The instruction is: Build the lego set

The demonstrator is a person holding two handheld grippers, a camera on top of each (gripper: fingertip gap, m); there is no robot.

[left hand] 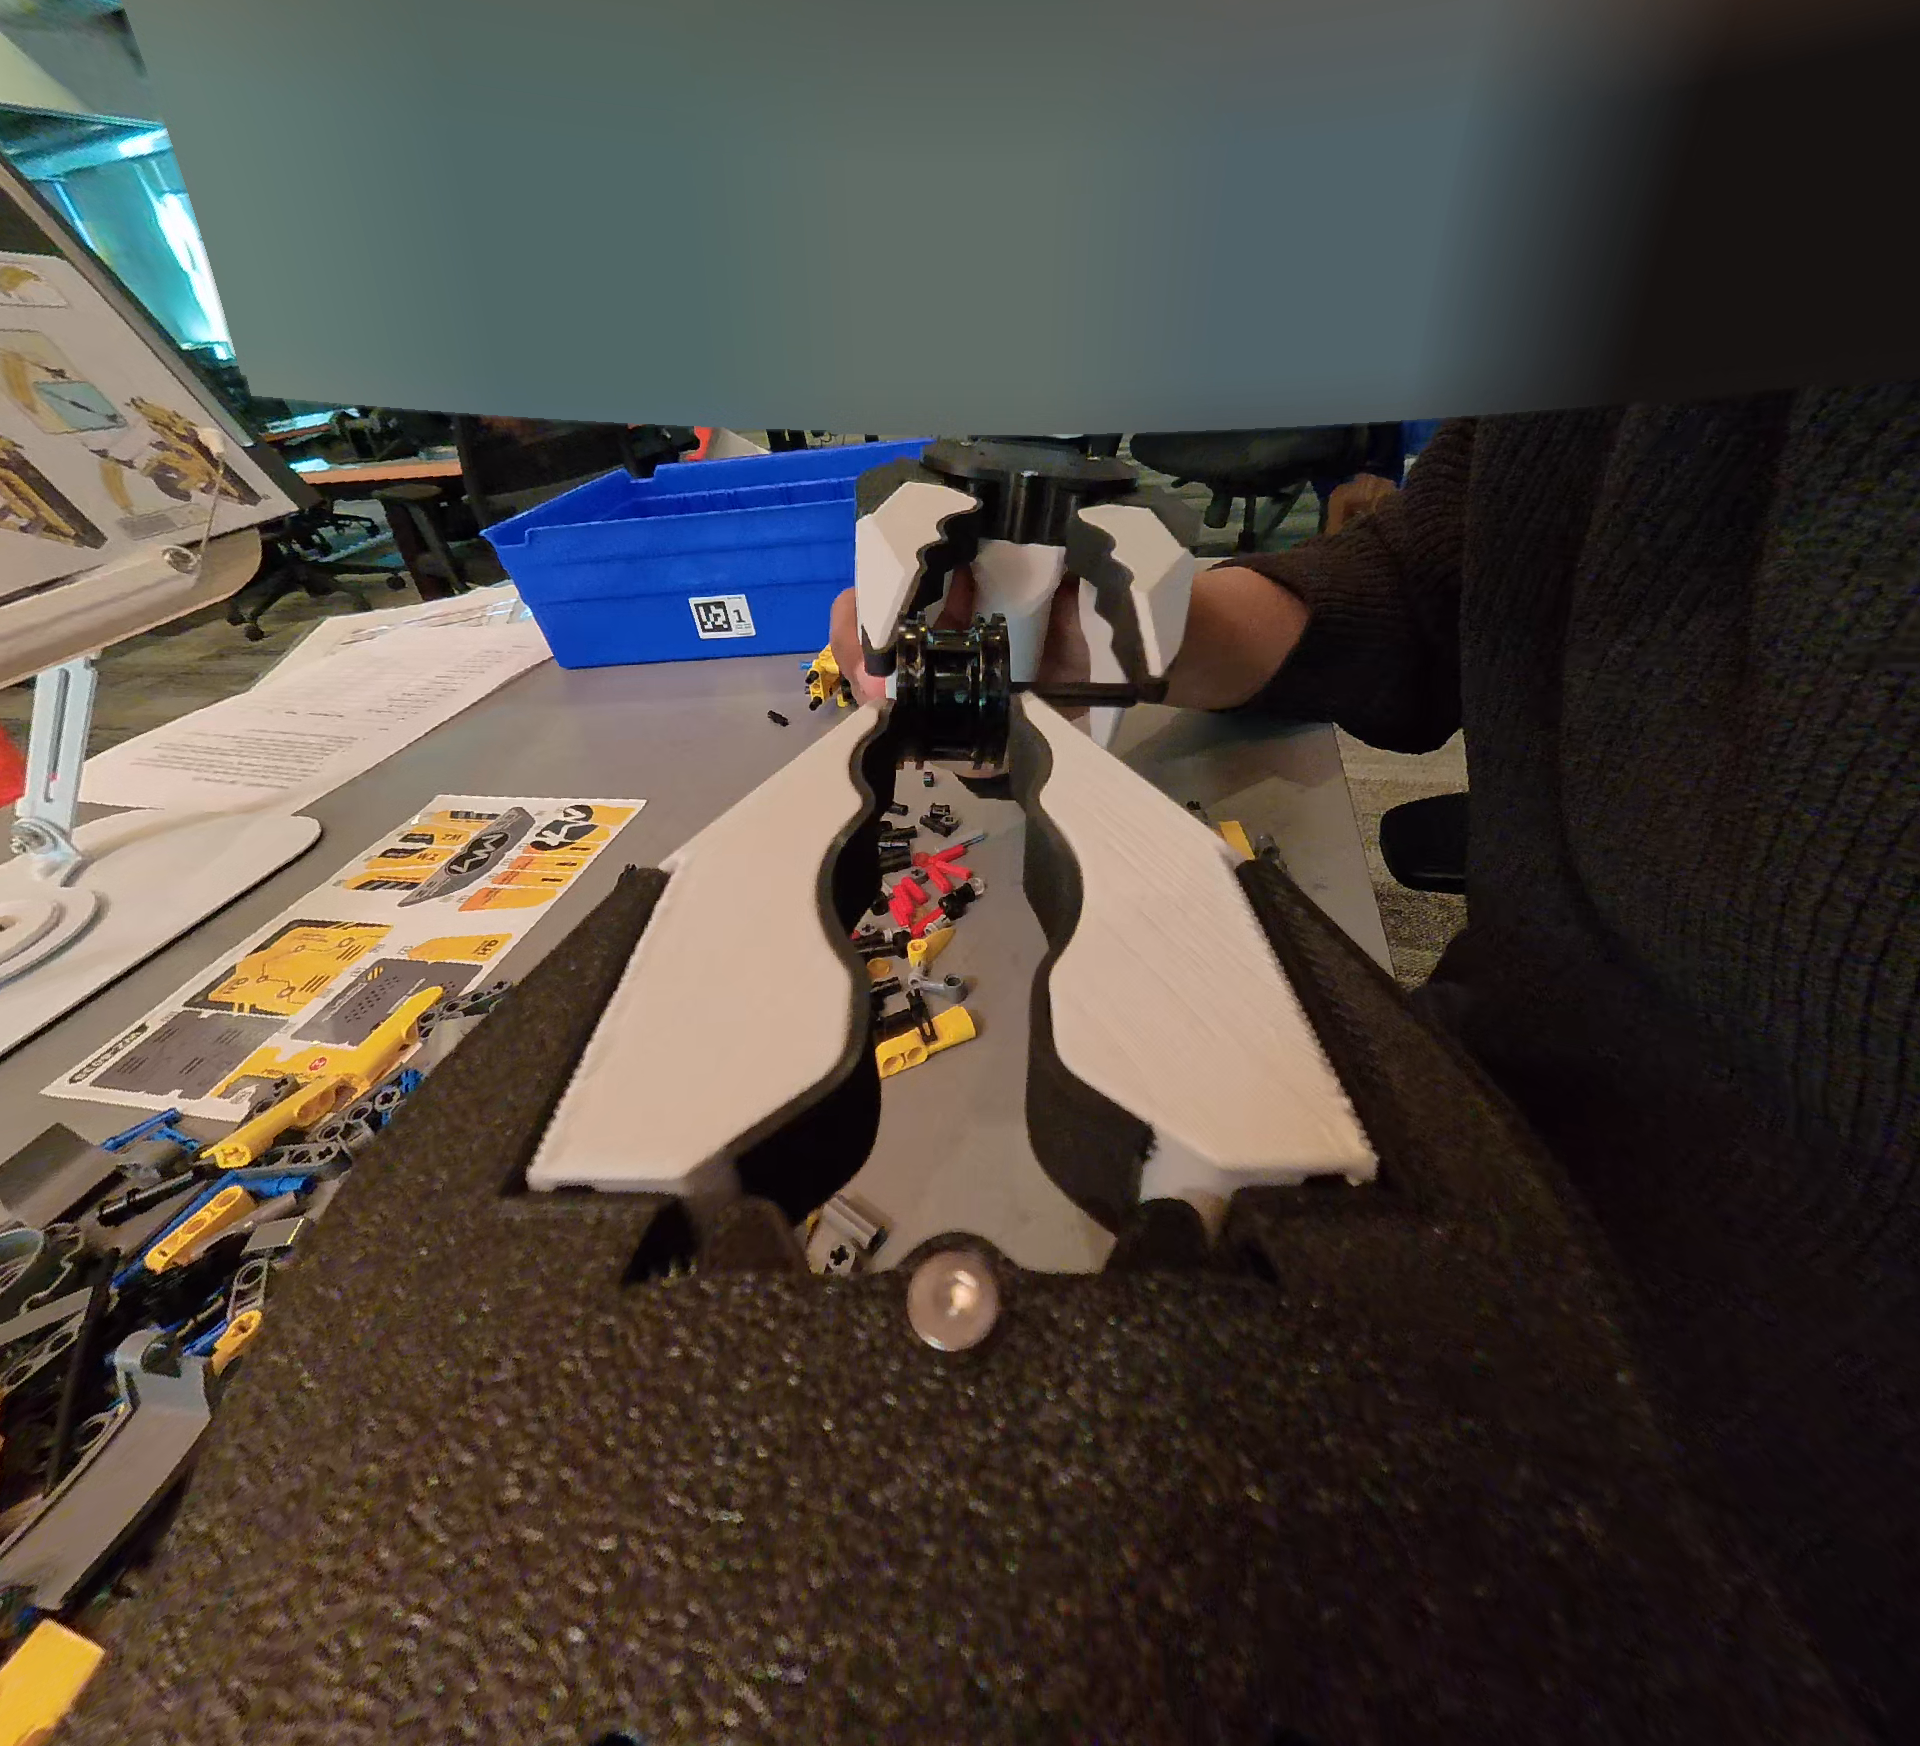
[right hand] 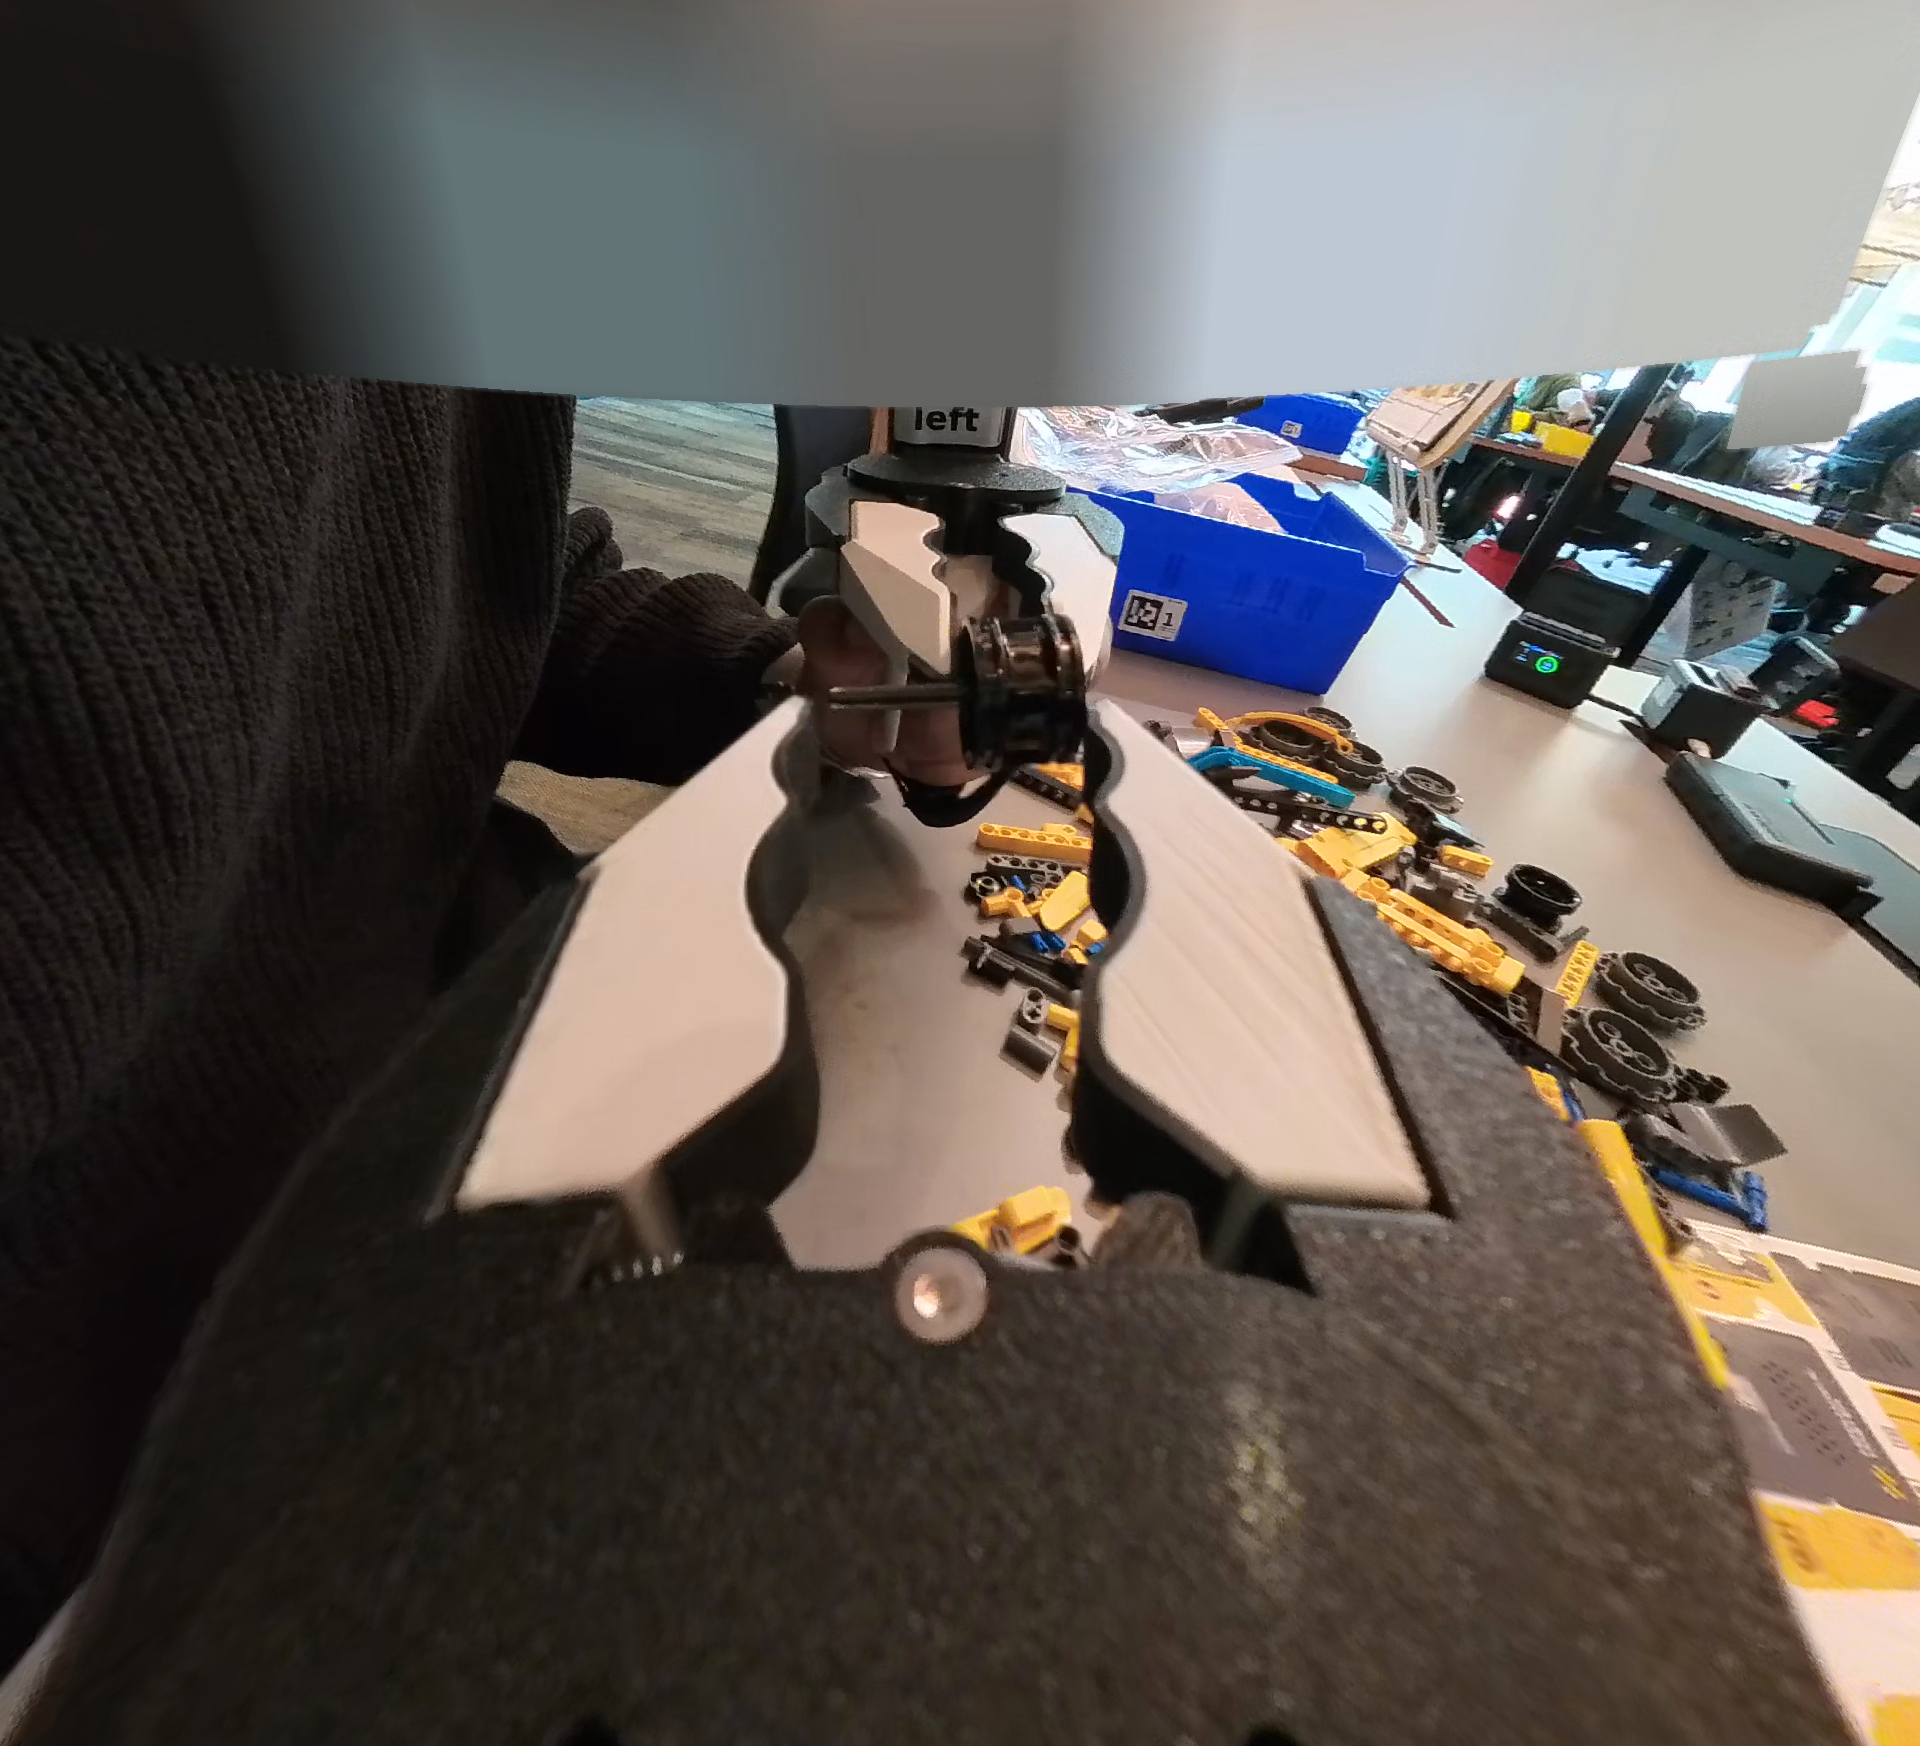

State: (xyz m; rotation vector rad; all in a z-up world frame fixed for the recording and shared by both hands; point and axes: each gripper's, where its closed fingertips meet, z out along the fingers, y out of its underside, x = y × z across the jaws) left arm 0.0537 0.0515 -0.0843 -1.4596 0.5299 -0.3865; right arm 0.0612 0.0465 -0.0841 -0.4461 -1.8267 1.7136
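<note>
My left gripper [left hand: 951, 725] is shut on a black wheel rim [left hand: 951, 678], held above the grey table [left hand: 644, 740]. A black axle [left hand: 1091, 691] sticks out of the rim to the right. My right gripper [left hand: 1018, 673] faces it from the far side, with one fingertip against the rim's face and the other at the axle's free end. In the right wrist view my right gripper [right hand: 948, 717] spans the axle [right hand: 883, 694] and the rim [right hand: 1023, 683] lengthwise. The left gripper [right hand: 1003, 652] is behind the rim there.
A blue bin [left hand: 644, 574] stands at the back. A sticker sheet [left hand: 416, 917] and a booklet on a stand [left hand: 104, 408] are at the left. Loose red, black and yellow parts [left hand: 925, 917] lie below the grippers. Black tyres [right hand: 1631, 1021] and dark devices [right hand: 1558, 647] are at the right. Both grippers' tips are close together, under 4 cm apart.
</note>
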